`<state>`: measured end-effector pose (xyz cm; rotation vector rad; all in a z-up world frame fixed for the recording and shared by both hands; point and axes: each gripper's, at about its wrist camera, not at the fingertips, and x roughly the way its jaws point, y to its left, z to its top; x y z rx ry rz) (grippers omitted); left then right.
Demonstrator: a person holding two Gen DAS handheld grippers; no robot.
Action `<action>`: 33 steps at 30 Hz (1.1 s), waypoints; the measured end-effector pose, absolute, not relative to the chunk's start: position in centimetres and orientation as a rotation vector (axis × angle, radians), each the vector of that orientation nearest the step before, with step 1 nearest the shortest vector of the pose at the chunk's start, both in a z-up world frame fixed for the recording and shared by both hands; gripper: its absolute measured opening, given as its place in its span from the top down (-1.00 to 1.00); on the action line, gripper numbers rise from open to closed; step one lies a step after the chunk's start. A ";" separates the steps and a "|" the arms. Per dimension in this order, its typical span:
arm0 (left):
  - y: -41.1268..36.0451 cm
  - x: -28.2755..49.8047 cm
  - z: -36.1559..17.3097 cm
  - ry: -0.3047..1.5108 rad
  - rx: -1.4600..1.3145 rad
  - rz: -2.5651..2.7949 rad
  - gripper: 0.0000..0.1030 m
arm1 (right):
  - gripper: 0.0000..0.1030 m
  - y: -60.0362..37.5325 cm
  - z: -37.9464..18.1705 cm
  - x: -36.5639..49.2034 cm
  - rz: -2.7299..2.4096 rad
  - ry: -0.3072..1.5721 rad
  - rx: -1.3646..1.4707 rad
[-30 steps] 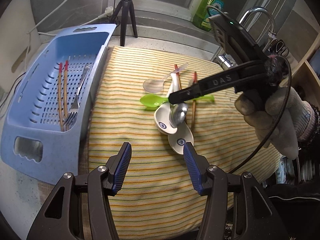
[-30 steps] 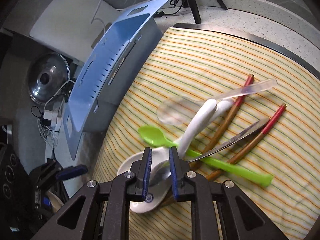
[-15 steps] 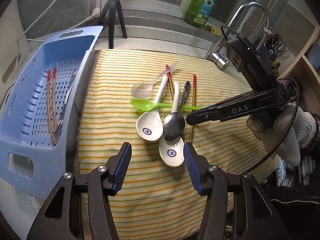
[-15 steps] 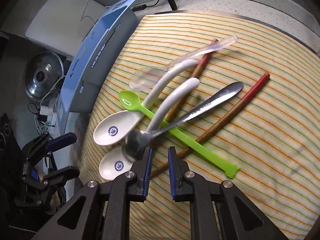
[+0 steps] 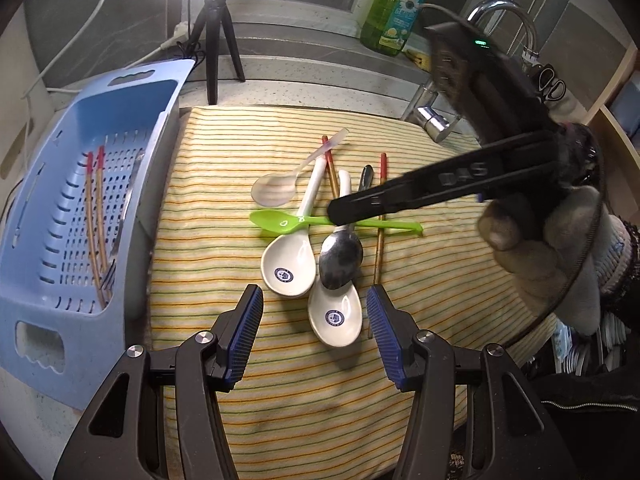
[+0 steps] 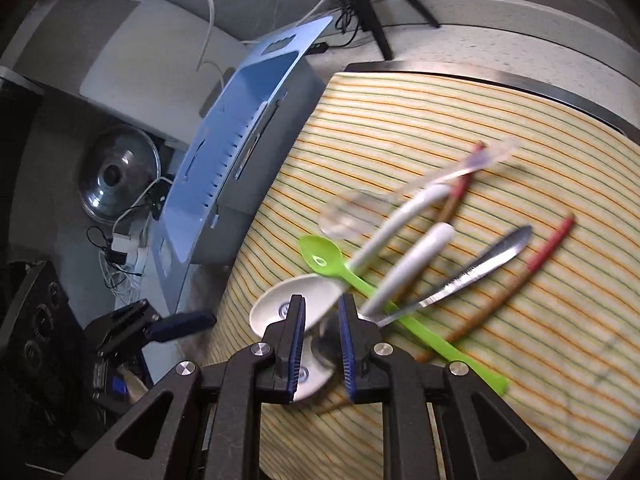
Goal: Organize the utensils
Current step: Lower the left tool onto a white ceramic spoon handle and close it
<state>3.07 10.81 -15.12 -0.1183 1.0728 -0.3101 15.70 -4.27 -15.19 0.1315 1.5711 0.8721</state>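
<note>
Left claw [image 5: 314, 330] – parted, empty, at 6 o'clock. Two white ceramic soup spoons [image 5: 285, 266], steel spoon [image 5: 341, 255], lime plastic spoon [image 5: 280, 221], clear plastic spoon [image 5: 275, 189] and two red-tipped chopsticks [image 5: 379, 232] remain heaped on the striped cloth [image 5: 224, 184]. Right claw [image 6: 322, 334] – narrowly parted over them, gripping nothing. Blue perforated basket [image 5: 44, 216], 9 o'clock: one chopstick pair, one fork sorted.

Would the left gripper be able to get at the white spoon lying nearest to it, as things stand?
Probably yes. The left gripper is open and empty, with the nearest white spoon's bowl between its fingertips. The metal spoon overlaps only that bowl's far edge, and the right gripper hovers farther back.
</note>
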 end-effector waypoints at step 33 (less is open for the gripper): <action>9.1 1.8 -17.5 1.156 -0.037 -0.344 -0.02 | 0.65 -10.3 -18.0 15.3 0.730 1.629 0.383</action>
